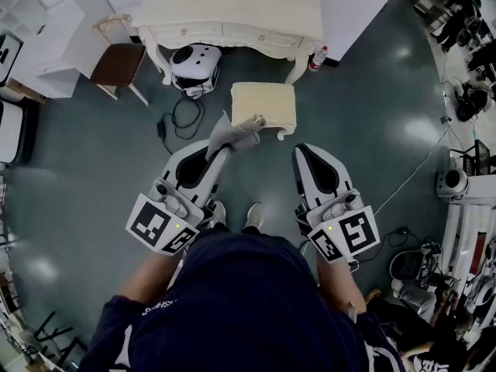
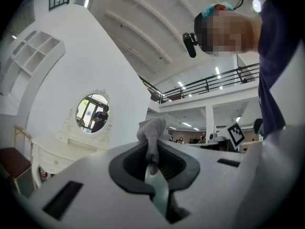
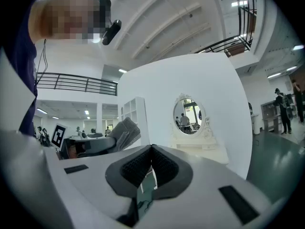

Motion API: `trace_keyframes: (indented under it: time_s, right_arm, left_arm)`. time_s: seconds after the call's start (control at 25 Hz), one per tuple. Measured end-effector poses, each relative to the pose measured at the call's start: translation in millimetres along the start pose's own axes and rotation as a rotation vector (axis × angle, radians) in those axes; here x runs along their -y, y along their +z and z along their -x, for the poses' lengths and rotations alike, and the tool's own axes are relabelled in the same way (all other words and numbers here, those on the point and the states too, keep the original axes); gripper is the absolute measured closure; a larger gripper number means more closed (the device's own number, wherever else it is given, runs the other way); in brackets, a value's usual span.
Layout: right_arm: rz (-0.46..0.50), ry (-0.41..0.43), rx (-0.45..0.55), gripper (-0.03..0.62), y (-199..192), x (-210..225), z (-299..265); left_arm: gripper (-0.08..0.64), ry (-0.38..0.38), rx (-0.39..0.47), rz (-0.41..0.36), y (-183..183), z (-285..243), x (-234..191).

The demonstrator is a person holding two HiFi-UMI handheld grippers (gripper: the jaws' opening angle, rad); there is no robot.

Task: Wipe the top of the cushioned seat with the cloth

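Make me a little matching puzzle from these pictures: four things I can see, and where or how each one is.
1 cloth
2 cushioned seat
3 right gripper
4 brown chair

A shut, empty
B on the floor before the dressing table
C held by the left gripper
D far left, beside the white shelves

Pairs: 1-C, 2-B, 3-A, 4-D.

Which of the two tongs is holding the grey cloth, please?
The left tongs: their jaws are shut on the grey cloth, while the right tongs are shut on nothing.
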State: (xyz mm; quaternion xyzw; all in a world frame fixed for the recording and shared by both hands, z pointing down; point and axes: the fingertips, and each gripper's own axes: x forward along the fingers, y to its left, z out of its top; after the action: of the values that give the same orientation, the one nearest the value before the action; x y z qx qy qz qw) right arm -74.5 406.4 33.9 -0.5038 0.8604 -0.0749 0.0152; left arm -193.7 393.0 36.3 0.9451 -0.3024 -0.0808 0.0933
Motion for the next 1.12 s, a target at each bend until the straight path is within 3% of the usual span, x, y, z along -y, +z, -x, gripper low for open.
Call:
trace_keyframes:
  time_s: [0.52, 1.12]
  right_arm:
    - [-0.021, 0.001, -0.007, 0.566, -14.6, 19.5, 11.6]
    - [-0.048, 0.077, -0.023, 0.566, -27.3, 57.5, 47.5]
  left_arm:
    - [0.532, 0.009, -0.034, -0.004, -22.1, -17.3, 10.4]
    - [0.532, 0.071, -0.062, -0.017, -51.1, -43.9, 50.4]
